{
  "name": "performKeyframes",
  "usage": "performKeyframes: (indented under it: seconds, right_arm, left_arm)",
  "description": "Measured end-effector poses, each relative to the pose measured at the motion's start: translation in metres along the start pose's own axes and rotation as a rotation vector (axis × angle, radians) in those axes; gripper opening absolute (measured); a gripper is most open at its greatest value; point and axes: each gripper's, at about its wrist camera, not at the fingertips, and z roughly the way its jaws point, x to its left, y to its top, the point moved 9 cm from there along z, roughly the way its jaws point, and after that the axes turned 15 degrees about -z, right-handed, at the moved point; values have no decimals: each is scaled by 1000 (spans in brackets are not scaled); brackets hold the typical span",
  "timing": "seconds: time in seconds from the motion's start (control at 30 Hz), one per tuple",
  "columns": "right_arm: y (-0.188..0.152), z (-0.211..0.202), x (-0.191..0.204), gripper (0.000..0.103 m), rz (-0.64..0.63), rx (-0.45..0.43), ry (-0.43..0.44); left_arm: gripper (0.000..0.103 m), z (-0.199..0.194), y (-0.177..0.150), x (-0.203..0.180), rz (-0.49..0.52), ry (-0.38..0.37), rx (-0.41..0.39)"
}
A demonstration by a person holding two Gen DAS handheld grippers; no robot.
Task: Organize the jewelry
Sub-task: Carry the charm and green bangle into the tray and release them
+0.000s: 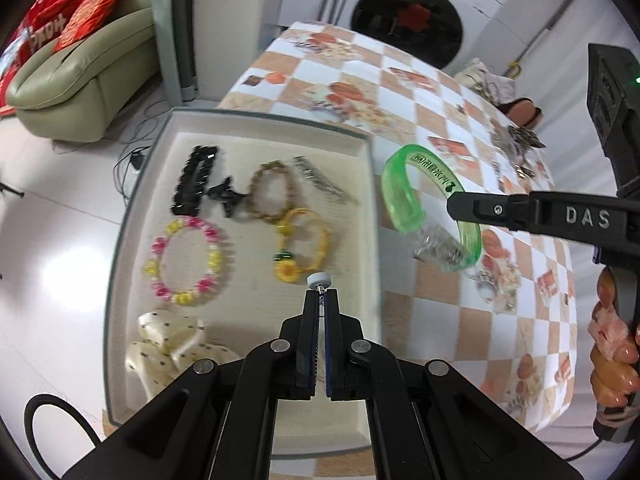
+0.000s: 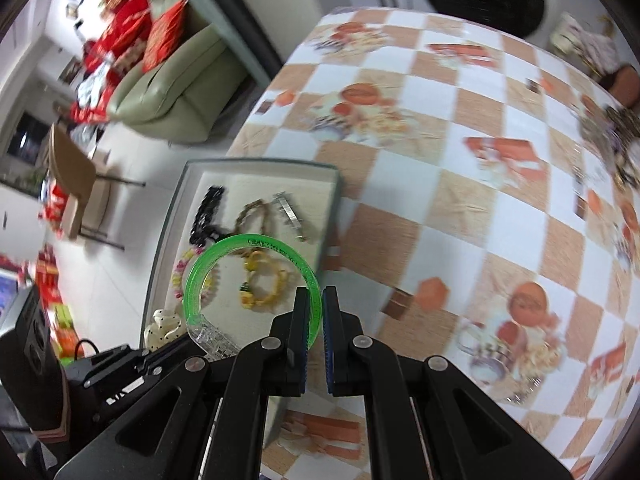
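Note:
My left gripper [image 1: 321, 293] hangs over the near right part of the cream tray [image 1: 272, 122], shut on the thin pin of a small white-headed stud [image 1: 319, 279]. My right gripper [image 2: 314, 298] is shut on the rim of a translucent green bangle [image 2: 200, 276] with a clear clasp section, held in the air beside the tray's right edge [image 2: 332, 216]. The left wrist view shows that bangle [image 1: 400, 192] hanging from the right gripper [image 1: 454, 205] above the checked tablecloth [image 1: 440, 312].
In the tray lie a black hair clip [image 1: 196, 184], a brown braided bracelet [image 1: 270, 192], a silver clip [image 1: 320, 180], a pink-and-yellow bead bracelet [image 1: 188, 264], a yellow pineapple bracelet [image 1: 300, 248] and a cream dotted bow [image 1: 168, 344]. A heap of loose jewelry [image 1: 516, 148] sits far right.

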Motion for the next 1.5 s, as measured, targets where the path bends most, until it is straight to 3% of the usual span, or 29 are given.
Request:
performKeyframes:
  seconds: [0.43,0.83,1.13,1.23,1.4,1.5]
  right_arm:
    - [19,58,25,7,-78,88,-37]
    - [13,99,21,7,-58,156,-74]
    - [12,106,16,8,-50,169,-62]
    - [13,104,16,12,-40,161,-43]
    - [19,90,18,33,-27,122,-15]
    - [22,76,19,36,-6,93,-5]
  left_arm:
    - [6,37,2,48,-76,97,41]
    - [6,51,8,55,-93,161,47]
    - [6,52,9,58,-66,198,41]
    - [6,51,9,58,-62,205,42]
    - [6,48,11,57,-67,210,32]
    - [6,45,12,55,-65,205,30]
